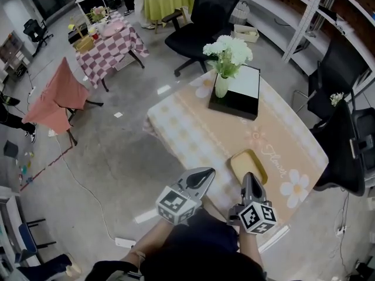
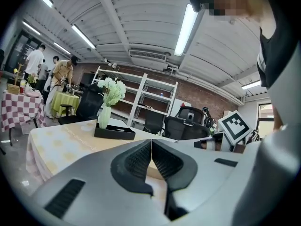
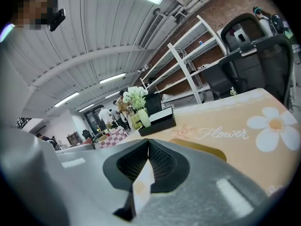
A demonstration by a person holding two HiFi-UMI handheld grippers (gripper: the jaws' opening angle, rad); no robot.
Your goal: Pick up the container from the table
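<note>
The container is a shallow yellow dish lying on the peach flowered tablecloth near the table's front edge. My right gripper is shut and empty, and its tips reach over the dish's near rim. In the right gripper view the dish's yellow edge shows just beyond the shut right gripper. My left gripper hangs at the table's front edge, left of the dish and apart from it. Its pads meet with nothing between them, as the left gripper shows in its own view.
A black box with a white top and a vase of white flowers stand at the far side of the table. Black office chairs stand behind the table and on its right. A checkered table is far left.
</note>
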